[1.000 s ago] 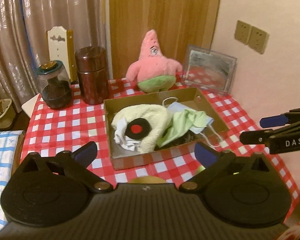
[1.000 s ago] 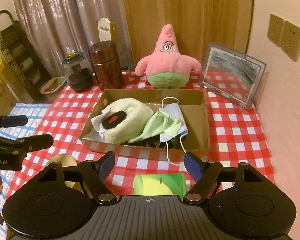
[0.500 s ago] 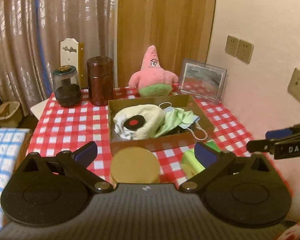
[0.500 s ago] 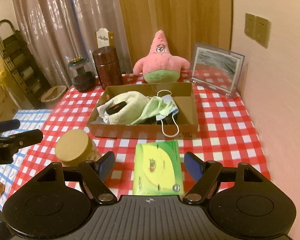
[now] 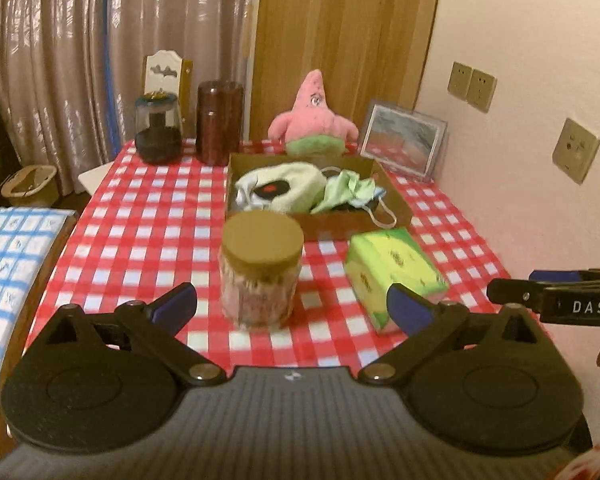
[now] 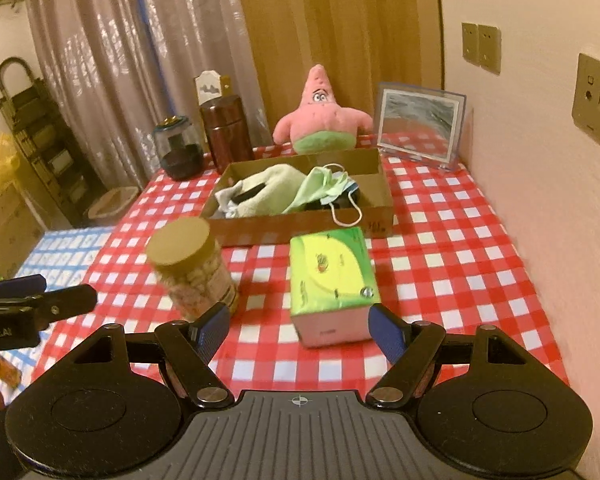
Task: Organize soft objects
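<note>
A shallow cardboard box sits mid-table holding a cream towel, a pale green cloth and a face mask whose loop hangs over the front wall. A pink star plush stands behind the box. My left gripper is open and empty, well back from the box. My right gripper is open too, nothing between its fingers, just behind a green tissue pack.
A jar with a tan lid stands near the front of the red checked table. At the back are a dark jar, a brown canister and a framed picture. A wall runs along the right.
Both grippers have drawn back from the box toward the table's near edge. The tan-lidded jar and the tissue pack have come fully into view. The jaws kept their width.
</note>
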A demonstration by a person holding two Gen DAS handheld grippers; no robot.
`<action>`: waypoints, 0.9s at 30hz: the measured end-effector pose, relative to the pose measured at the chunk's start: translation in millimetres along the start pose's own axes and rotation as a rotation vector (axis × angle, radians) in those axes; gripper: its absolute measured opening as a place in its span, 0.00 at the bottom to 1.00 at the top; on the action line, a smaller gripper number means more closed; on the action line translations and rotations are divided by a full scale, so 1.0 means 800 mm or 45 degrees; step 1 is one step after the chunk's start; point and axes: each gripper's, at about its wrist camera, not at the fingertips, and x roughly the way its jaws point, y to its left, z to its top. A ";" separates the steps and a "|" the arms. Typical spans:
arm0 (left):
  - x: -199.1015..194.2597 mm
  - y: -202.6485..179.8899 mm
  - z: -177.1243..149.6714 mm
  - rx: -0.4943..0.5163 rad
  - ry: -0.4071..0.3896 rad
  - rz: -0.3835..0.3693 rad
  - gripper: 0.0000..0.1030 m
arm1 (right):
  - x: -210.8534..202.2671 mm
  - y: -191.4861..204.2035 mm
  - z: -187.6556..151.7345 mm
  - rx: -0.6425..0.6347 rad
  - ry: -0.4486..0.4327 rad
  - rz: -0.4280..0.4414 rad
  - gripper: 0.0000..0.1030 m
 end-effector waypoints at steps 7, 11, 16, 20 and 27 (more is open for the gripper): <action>-0.021 -0.007 -0.045 0.002 0.044 0.040 0.94 | -0.027 0.017 -0.034 -0.030 0.005 -0.015 0.74; -0.036 -0.016 -0.065 0.015 0.039 0.062 0.94 | -0.043 0.027 -0.054 -0.044 0.001 -0.018 0.74; -0.053 -0.017 -0.086 -0.009 0.061 0.057 0.94 | -0.057 0.035 -0.076 -0.060 0.008 -0.019 0.74; -0.062 -0.018 -0.100 -0.025 0.098 0.041 0.94 | -0.065 0.039 -0.093 -0.051 0.014 -0.018 0.74; -0.066 -0.023 -0.115 -0.035 0.117 0.042 0.94 | -0.069 0.044 -0.105 -0.076 0.014 -0.030 0.74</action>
